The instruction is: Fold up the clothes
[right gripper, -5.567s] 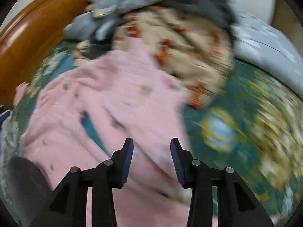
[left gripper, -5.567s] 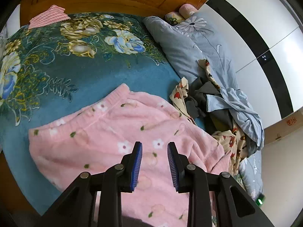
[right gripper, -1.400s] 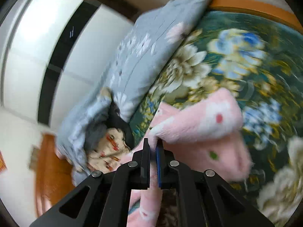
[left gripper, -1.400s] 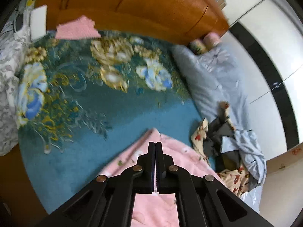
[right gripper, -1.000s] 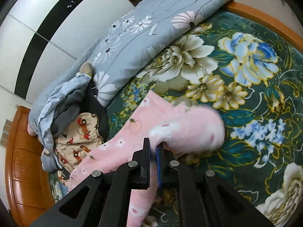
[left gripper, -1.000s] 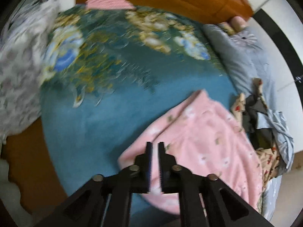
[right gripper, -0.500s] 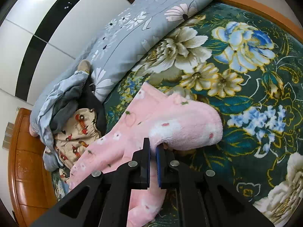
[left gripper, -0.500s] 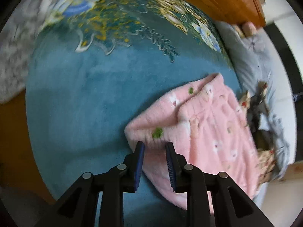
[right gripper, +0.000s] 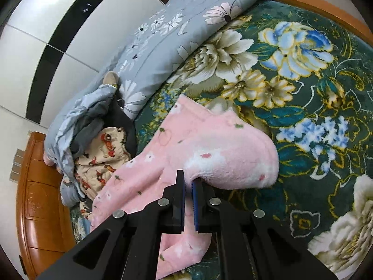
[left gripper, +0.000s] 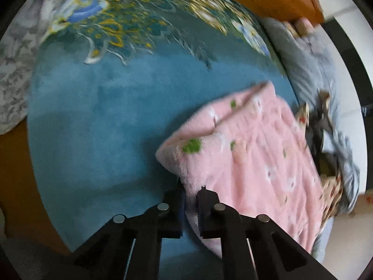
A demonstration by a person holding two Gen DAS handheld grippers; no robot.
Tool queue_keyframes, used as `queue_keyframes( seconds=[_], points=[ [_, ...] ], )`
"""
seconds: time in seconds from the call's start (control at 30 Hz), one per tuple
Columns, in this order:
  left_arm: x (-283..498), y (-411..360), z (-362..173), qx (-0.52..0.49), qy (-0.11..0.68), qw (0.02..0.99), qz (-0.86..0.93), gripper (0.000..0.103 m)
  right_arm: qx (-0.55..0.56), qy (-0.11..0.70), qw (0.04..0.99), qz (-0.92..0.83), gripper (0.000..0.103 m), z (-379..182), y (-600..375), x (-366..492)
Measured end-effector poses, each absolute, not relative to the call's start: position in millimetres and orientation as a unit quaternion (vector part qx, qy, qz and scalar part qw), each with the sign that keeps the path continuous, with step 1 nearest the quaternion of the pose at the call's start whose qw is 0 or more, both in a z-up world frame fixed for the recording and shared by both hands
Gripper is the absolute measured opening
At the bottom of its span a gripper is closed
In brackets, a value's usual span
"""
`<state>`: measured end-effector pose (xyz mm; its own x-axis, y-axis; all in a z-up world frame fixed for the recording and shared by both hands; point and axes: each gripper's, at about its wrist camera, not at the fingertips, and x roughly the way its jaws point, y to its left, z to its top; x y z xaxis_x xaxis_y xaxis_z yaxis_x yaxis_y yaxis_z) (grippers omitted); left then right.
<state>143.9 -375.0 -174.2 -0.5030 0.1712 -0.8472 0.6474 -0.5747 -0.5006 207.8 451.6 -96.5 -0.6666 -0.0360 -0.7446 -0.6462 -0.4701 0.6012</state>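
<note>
A fluffy pink garment [left gripper: 251, 154] with small flowers and green spots lies on a teal flowered blanket [left gripper: 98, 107]. My left gripper [left gripper: 191, 189] is shut on the near edge of the garment, just below its folded corner. In the right wrist view the same pink garment [right gripper: 191, 149] bulges up in a rounded fold. My right gripper [right gripper: 188, 182] is shut on the edge of that fold and holds it a little above the blanket [right gripper: 314, 93].
A heap of other clothes [right gripper: 100, 149], grey-blue, dark and cream with red prints, lies beside a grey flowered quilt [right gripper: 177, 37]. A wooden bed frame [right gripper: 37, 198] runs along the edge. White wardrobe doors [right gripper: 58, 18] stand behind. A grey patterned cloth [left gripper: 14, 70] lies at the left.
My left gripper opened, sank to the garment's near corner and shut on its edge. My right gripper stayed shut on the pink fold and shifted it slightly sideways.
</note>
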Motion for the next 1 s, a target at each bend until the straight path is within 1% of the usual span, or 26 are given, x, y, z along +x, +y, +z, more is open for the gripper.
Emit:
queue_keyframes(
  seconds=[0.07,0.17,0.23,0.33,0.47,0.57,0.77,0.87,1.0],
  points=[
    [150,-387,-156,0.442,0.463,0.158,-0.752,0.005,-0.343,0.484,0.189,0.782,0.005,-90,452,212],
    [150,-399,-121,0.403,0.501,0.125,-0.756,0.005,-0.307,0.501,0.183,0.788,0.005,-70,457,221],
    [128,-404,-100,0.4,0.516,0.106,-0.75,0.005,-0.291,0.506,0.178,0.792,0.005,-57,462,222],
    [74,-412,-82,0.393,0.555,0.081,-0.729,0.005,-0.314,0.5,0.19,0.785,0.005,-58,473,187],
    [1,-413,-90,0.397,0.59,0.088,-0.697,0.005,-0.355,0.526,0.219,0.741,0.005,-89,486,129],
    [-41,-412,-111,0.403,0.624,0.1,-0.662,0.005,-0.392,0.538,0.233,0.709,0.005,-120,497,83],
    [-103,-400,-128,0.425,0.589,0.106,-0.679,0.005,-0.427,0.511,0.268,0.696,0.005,-134,505,14],
    [-124,-397,-134,0.437,0.564,0.101,-0.693,0.005,-0.421,0.498,0.281,0.704,0.005,-132,507,-7],
    [-138,-390,-151,0.468,0.53,0.098,-0.701,0.011,-0.444,0.485,0.297,0.693,0.006,-151,501,-21]
  ],
)
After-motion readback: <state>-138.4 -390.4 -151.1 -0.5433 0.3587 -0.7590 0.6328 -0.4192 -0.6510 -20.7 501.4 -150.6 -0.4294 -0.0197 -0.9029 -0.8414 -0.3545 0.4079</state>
